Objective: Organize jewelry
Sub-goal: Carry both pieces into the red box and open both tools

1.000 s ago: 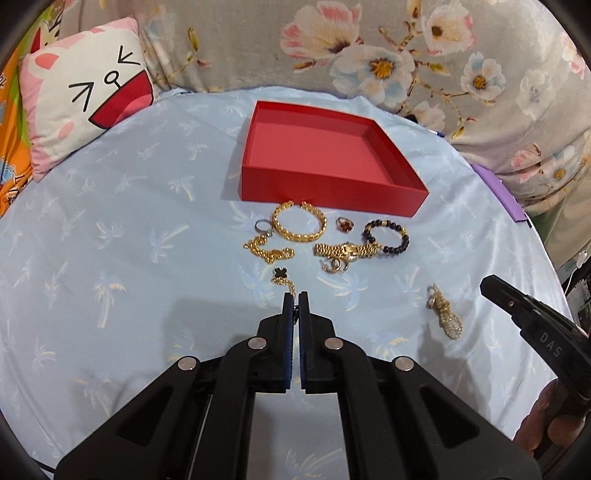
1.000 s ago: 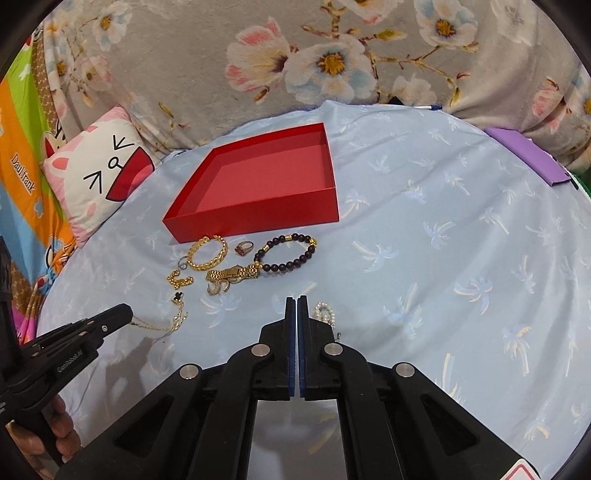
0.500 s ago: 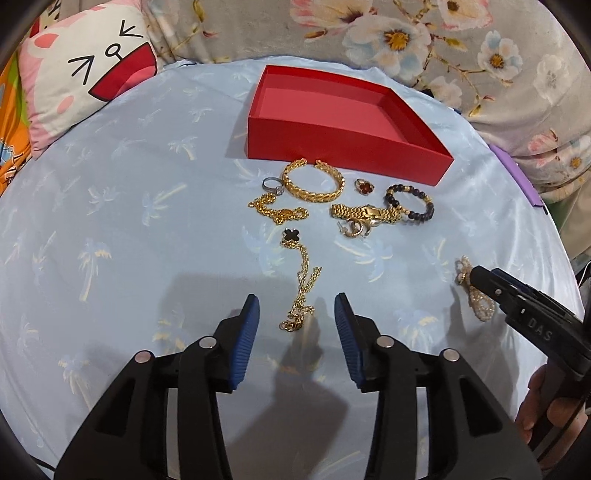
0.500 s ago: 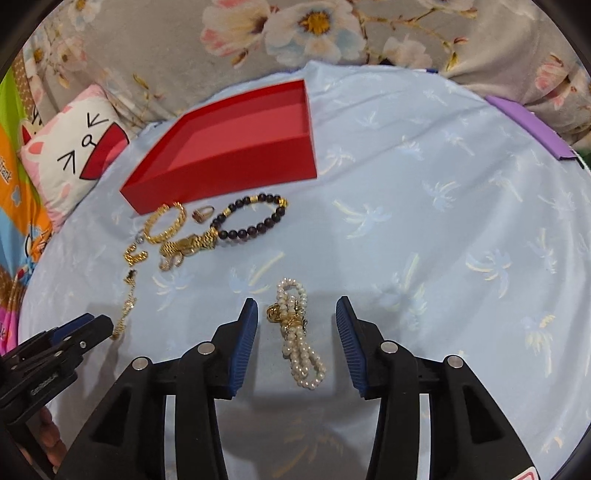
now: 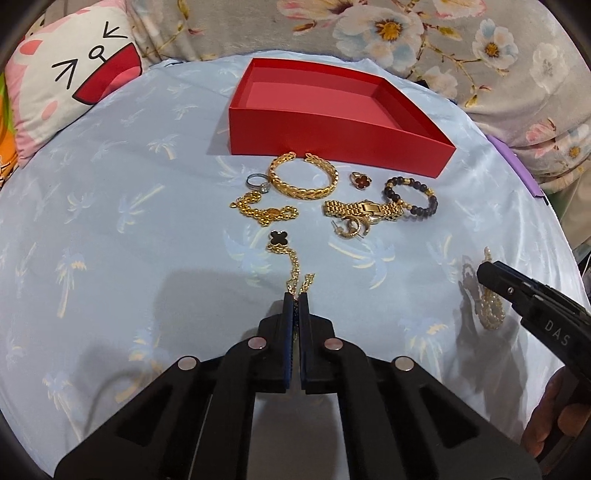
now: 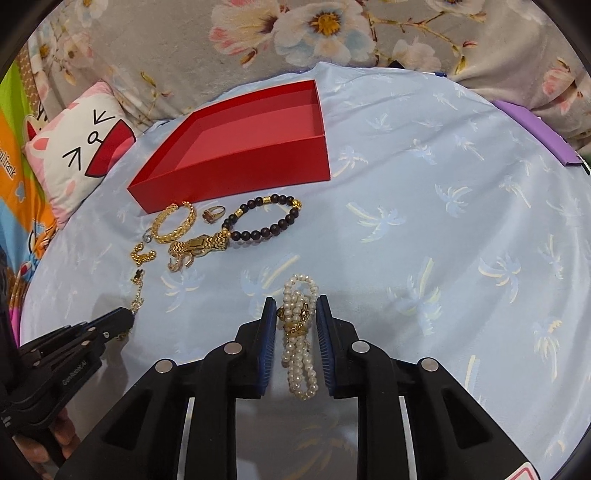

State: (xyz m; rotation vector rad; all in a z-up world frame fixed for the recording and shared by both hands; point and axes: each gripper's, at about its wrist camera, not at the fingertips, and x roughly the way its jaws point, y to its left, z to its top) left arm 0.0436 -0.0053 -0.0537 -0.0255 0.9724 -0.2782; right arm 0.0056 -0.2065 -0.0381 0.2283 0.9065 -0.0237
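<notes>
An open red box (image 5: 325, 99) stands at the back of the blue cloth; it also shows in the right wrist view (image 6: 240, 147). In front of it lie a gold bangle (image 5: 303, 177), rings, a gold watch (image 5: 362, 210), a dark bead bracelet (image 5: 410, 195) and a gold chain necklace with a black clover (image 5: 280, 240). My left gripper (image 5: 295, 297) is shut on the near end of that necklace. My right gripper (image 6: 295, 306) is open, its fingers either side of a pearl bracelet (image 6: 299, 332) on the cloth.
A cat-face pillow (image 5: 74, 81) lies at the back left. Floral fabric (image 5: 406, 33) runs behind the box. A purple item (image 6: 535, 129) sits at the cloth's right edge. The right gripper shows at the right of the left wrist view (image 5: 491, 275).
My left gripper opened, then shut on the necklace's near end. My right gripper opened and moved forward around the pearl bracelet.
</notes>
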